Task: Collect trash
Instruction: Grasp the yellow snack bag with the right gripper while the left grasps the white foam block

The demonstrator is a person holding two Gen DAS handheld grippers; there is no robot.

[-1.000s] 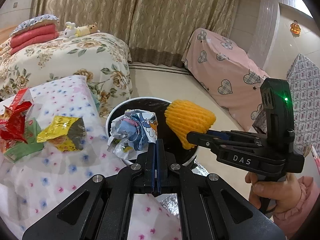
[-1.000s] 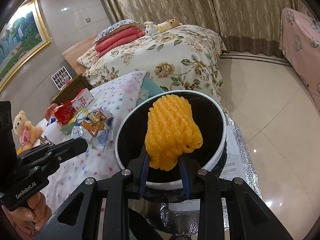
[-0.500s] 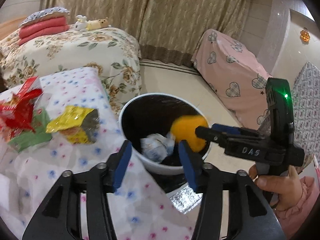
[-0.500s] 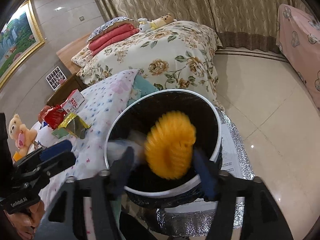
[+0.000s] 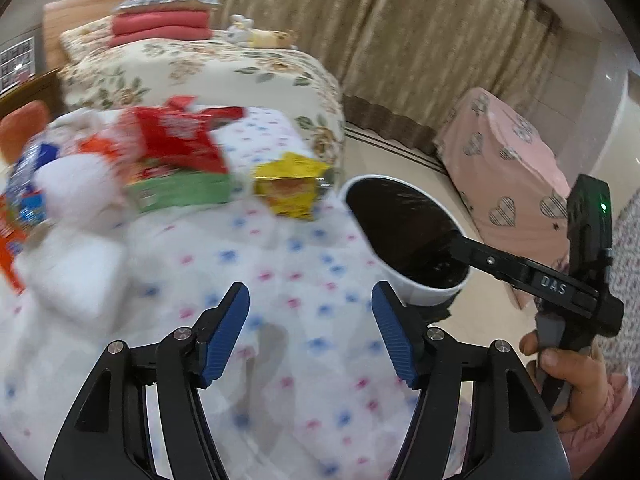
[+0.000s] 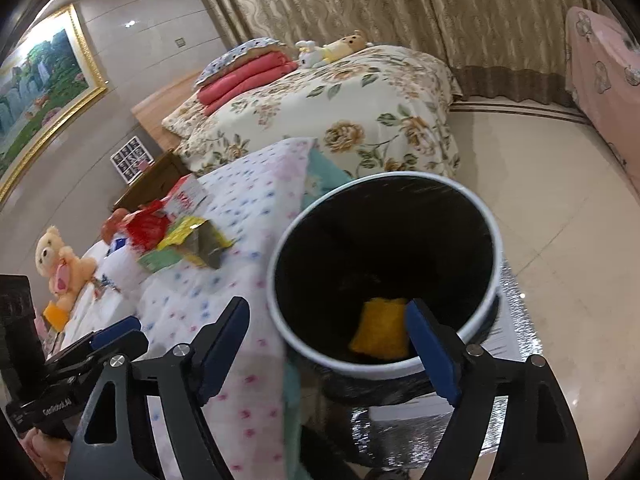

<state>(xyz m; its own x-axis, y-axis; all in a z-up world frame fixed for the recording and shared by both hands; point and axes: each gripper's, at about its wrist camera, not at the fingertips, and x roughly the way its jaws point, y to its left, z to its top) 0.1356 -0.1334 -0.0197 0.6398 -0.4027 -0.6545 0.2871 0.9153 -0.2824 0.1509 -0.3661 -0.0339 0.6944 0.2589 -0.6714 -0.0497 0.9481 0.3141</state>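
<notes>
Over the round white-rimmed trash bin [image 6: 486,216] with its glossy black liner, the right gripper [image 6: 328,344] hangs with its jaws spread wide, having just been opening, and nothing sits between the ribbed blue pads [image 6: 430,348]. Down at the bottom of the bin lies the yellow foam fruit net [image 6: 380,330], a soft waffle-textured sleeve, loose and touching neither pad. The bin stands on crinkly silver foil just beside the table.

The left gripper [image 5: 310,336] hovers above the tablecloth [image 5: 280,256], a soft white fabric dotted with pink and blue flowers. Its jaws have also just been opening and stand fairly wide with only cloth showing in the gap. Farther back on the cloth is the rest of the trash, pretty blurry: a crinkled yellow foil packet [image 5: 290,188] near the bin's rim, a flat green wrapper [image 5: 184,196] and a crumpled red wrapper [image 5: 180,140] on top of it. A folded white tissue pack [image 5: 80,276] sits off to the left.
</notes>
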